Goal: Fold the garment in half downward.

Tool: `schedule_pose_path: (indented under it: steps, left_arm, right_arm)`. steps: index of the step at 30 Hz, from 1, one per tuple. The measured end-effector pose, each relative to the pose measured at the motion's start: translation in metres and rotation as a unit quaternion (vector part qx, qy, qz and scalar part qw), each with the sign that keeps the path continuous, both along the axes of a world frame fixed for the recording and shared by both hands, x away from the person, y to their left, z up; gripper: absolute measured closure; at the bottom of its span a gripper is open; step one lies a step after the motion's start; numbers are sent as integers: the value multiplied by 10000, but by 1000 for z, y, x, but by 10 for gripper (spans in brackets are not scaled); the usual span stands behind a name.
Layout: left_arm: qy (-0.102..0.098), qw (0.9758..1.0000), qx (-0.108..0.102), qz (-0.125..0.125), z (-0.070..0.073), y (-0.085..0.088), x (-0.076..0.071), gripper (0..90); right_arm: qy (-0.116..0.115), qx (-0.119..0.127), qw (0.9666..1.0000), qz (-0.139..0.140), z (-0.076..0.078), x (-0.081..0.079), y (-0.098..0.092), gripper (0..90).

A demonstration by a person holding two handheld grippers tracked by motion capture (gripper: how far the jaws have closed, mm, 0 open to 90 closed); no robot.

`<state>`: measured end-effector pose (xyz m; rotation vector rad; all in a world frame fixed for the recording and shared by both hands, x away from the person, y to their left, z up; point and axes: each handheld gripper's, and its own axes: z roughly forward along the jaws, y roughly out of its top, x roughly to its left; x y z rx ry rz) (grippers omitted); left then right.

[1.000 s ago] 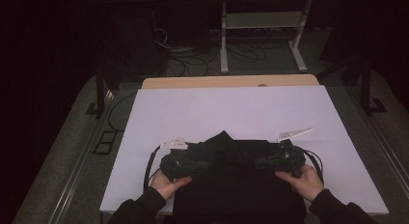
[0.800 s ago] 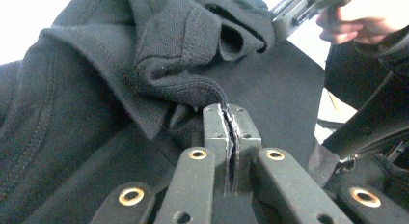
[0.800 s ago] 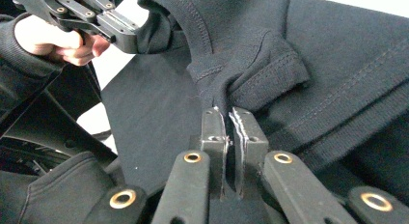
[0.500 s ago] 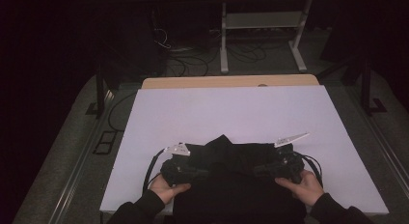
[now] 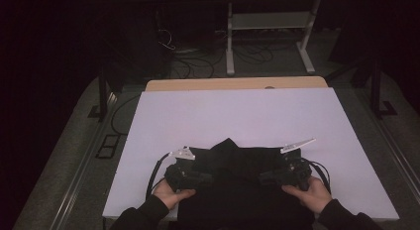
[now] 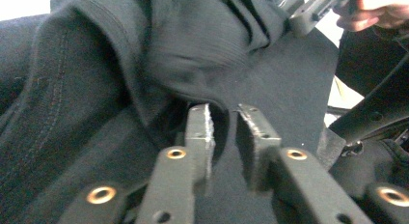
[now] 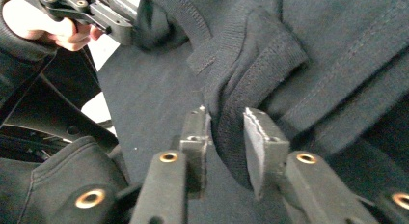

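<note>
Both sets of jaws have just been opening. The left gripper (image 6: 223,119) stands slightly apart, a fold of the black garment (image 5: 237,190) between its jaws, unclamped. The right gripper (image 7: 226,125) likewise. The garment lies at the near edge of the white table (image 5: 237,116), cables on the dark floor (image 5: 198,66) beyond.

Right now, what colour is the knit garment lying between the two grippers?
Plain black or very dark charcoal: the ribbed knit garment has matching stitching and no pattern, shown best in the right gripper view.
</note>
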<state>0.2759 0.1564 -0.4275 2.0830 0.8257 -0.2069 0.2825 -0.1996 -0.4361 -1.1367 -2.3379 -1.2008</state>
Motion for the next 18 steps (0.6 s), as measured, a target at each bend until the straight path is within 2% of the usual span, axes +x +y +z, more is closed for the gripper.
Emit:
schedule_pose_path:
  steps: [7,10,18]
  left_arm:
    - [-59,9997,-211,67,4,7,2,493]
    - [-93,9994,-261,196,6,10,3,427]
    - [-238,9983,-469,232,14,23,7,289]
  right_arm:
    - [-169,70,9998,-48,5,-1,-2,497]
    - [-259,55,9996,-53,9,-1,-3,417]
    - [-540,-5,9985,-136,20,0,-10,242]
